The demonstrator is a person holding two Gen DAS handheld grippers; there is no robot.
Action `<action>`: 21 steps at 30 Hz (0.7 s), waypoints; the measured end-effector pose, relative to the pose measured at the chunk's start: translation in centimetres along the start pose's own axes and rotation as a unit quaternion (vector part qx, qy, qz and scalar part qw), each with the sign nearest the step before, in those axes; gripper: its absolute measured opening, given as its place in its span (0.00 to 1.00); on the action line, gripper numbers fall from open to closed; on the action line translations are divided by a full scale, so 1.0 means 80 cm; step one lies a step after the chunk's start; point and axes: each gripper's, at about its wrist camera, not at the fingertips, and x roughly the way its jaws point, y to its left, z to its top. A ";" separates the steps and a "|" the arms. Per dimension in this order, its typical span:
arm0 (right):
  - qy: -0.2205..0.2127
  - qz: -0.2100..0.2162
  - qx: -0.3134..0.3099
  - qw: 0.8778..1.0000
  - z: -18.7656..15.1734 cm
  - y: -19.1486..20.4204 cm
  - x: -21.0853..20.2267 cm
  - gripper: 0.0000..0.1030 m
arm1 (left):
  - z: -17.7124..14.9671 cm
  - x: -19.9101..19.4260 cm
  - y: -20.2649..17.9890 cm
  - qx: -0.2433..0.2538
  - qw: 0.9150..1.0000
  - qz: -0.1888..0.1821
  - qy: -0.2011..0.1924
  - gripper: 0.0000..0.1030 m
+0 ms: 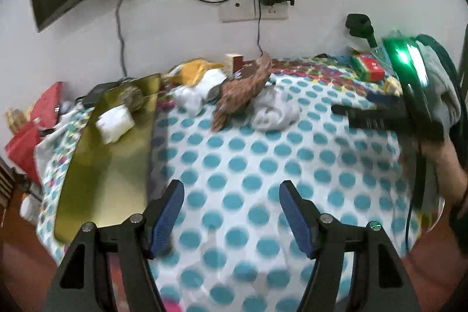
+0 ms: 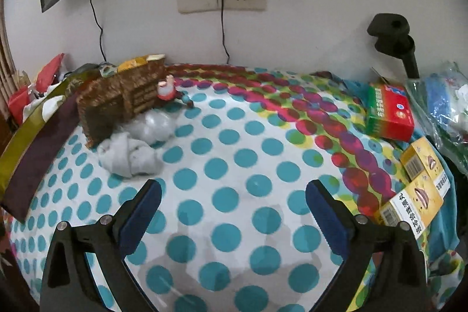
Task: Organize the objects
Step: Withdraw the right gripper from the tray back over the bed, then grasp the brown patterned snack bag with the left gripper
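Observation:
My left gripper (image 1: pixel 231 195) is open over the dotted tablecloth (image 1: pixel 263 165), with nothing between its blue pads. My right gripper (image 2: pixel 234 192) is also open and empty above the same cloth; in the left wrist view it (image 1: pixel 348 116) shows blurred at the right, held by a hand. A brown woven box (image 2: pixel 117 104) stands at the back left, with a crumpled grey cloth (image 2: pixel 128 157) in front of it and a small red-and-white figurine (image 2: pixel 166 89) beside it. The left wrist view shows the woven box (image 1: pixel 242 86) and grey cloth (image 1: pixel 275 110) ahead of my fingers.
An olive tray (image 1: pixel 111 165) with a white packet (image 1: pixel 114 122) lies at the left. A green-and-red box (image 2: pixel 389 113), two yellow boxes (image 2: pixel 421 163) and a plastic bag (image 2: pixel 444 107) crowd the right edge. A black stand (image 2: pixel 392 34) and wall cables are behind.

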 end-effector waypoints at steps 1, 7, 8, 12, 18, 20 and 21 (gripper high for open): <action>-0.003 0.002 -0.002 1.000 -0.004 -0.001 -0.001 0.96 | 0.012 0.013 -0.002 -0.002 1.000 -0.011 0.004 0.68; 0.001 0.015 0.008 1.000 -0.011 -0.008 0.000 0.96 | 0.069 0.069 -0.010 -0.013 1.000 -0.020 0.012 0.68; 0.004 0.015 0.006 1.000 -0.011 -0.007 0.002 0.96 | 0.077 0.077 -0.013 -0.010 1.000 -0.020 0.012 0.68; 0.025 0.015 -0.006 1.000 -0.011 -0.002 0.012 0.96 | 0.101 0.103 -0.028 0.007 1.000 -0.023 0.011 0.68; 0.051 0.008 -0.001 0.999 -0.013 -0.004 0.024 0.96 | 0.127 0.144 -0.040 0.020 1.000 -0.006 0.017 0.68; 0.059 0.013 0.001 0.998 -0.013 -0.005 0.027 0.96 | 0.136 0.155 -0.037 0.016 1.000 0.003 0.017 0.68; 0.065 0.011 0.002 0.998 -0.012 -0.006 0.030 0.96 | 0.139 0.161 -0.035 0.015 1.000 0.004 0.018 0.68</action>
